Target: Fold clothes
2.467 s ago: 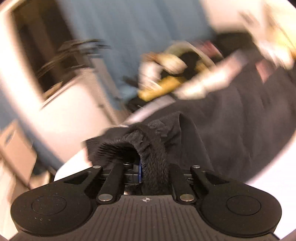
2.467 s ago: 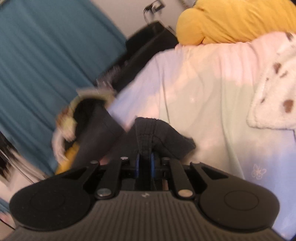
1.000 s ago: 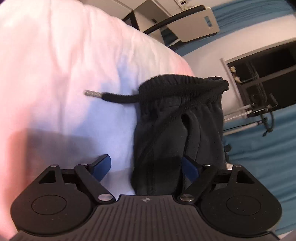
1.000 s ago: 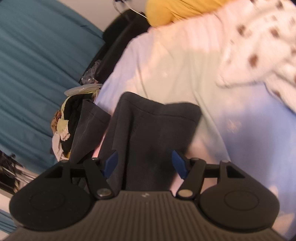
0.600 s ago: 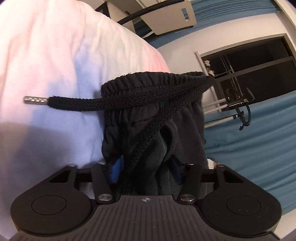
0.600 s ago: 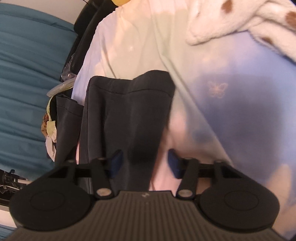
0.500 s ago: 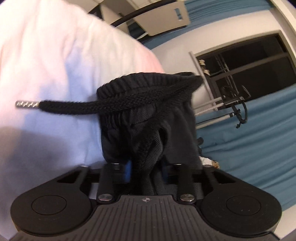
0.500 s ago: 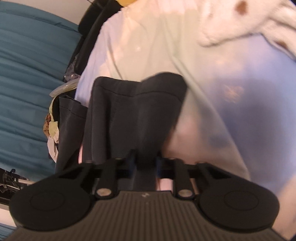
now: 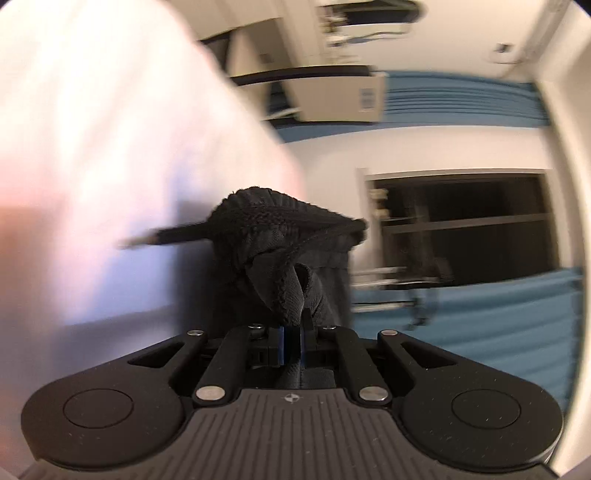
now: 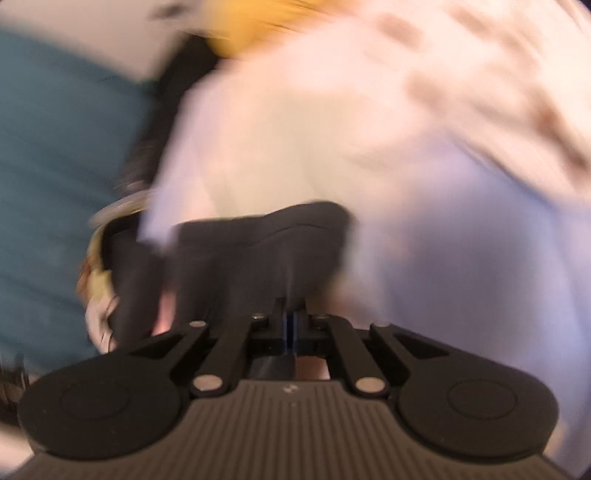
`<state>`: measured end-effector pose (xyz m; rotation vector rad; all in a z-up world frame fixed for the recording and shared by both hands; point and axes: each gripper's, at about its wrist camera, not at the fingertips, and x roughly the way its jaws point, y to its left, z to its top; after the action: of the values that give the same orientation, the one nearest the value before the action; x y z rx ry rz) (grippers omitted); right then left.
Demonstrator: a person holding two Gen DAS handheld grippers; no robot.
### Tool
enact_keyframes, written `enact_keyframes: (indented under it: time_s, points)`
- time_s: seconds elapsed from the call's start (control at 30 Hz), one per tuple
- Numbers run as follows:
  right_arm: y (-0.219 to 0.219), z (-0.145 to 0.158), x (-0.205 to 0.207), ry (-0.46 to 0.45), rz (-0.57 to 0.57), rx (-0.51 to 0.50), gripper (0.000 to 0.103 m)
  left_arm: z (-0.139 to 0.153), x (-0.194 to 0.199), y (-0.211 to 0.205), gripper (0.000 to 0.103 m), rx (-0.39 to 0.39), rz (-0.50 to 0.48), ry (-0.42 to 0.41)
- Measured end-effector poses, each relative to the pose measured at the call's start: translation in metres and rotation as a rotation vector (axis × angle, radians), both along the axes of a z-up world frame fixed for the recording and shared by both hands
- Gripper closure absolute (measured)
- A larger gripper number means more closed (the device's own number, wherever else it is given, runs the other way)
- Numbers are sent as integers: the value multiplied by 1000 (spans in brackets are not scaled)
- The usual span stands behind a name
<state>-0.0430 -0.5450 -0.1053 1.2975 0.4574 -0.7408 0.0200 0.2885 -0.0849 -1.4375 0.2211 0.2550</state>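
Pinching a bunched fold of the black knitted drawstring trousers [image 9: 280, 243] between pressed-together blue pads, left claw [image 9: 291, 338] at the ribbed waistband end. Lifted and gathered above the pale pink-and-lilac bed sheet [image 9: 110, 155], with the black woven drawstring cord [image 9: 173, 236] sticking out leftward, blurred. Beyond, off the bed edge: white wall, dark window opening [image 9: 465, 229], blue curtain [image 9: 480, 332]. Further right, gripping the smooth dark leg end of the same trousers [image 10: 266, 251], right claw [image 10: 291, 328], blue pads shut tight on a thin fold of cloth. Spread partly flat on the sheet [image 10: 443, 236] ahead of the claw, left part draping over the bed edge beside a blurred heap of yellow-and-white laundry [image 10: 96, 288]. Teal curtain [image 10: 55, 166] at left, yellow fabric [image 10: 240, 33] at top, white fleece blanket with brown spots [image 10: 498, 74] at upper right, all heavily smeared.
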Motion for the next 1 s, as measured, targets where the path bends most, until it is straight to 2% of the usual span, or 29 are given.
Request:
enact_keyframes:
  time_s: [0.03,0.1,0.17,0.23,0.3,0.33,0.47,0.57,0.6,0.67,0.7,0.73,0.77,0.8,0.87,0.9,1.0]
  points:
    - [-1,2,-3,-2,-11,-9,95,-2,-1,2,95,8,-9,43]
    - [-3,8,-10,-4,-33,-30,94,2,-3,2,94,50,-27,69]
    - [4,27,-10,-3,-39,-133,92,11,-3,-4,94,111,-35,82]
    - [12,41,-8,-24,-18,-226,84,20,-2,-11,93,174,-37,101]
    - [18,50,-2,-51,18,-289,61,22,-1,-14,93,192,-34,111]
    - [20,50,5,-66,49,-295,55,22,-1,-14,93,183,-31,111]
    - [28,33,46,-87,218,-198,52,17,1,-9,93,142,-20,110]
    - [35,12,78,-81,314,-104,50,17,3,-5,93,162,-16,118]
    - [36,8,89,-73,346,-105,50,17,3,-5,93,166,-14,119]
    - [36,9,107,-42,404,-186,51,19,3,-7,93,171,-8,121]
    - [33,9,112,-30,409,-231,55,19,3,-8,93,171,-6,121]
    - [27,5,117,-25,401,-225,71,19,2,-8,93,172,-5,121]
    - [20,1,122,-22,391,-217,80,19,2,-9,93,174,-4,120]
    - [13,-5,124,-34,369,-176,97,20,1,-10,93,181,-4,117]
    - [4,-12,124,-94,346,-113,99,22,0,-11,93,188,-3,93]
    - [3,-6,124,-114,349,-124,100,23,-2,-12,93,191,-2,80]
    - [12,36,117,-358,352,-251,100,22,-7,-12,94,141,-3,4]
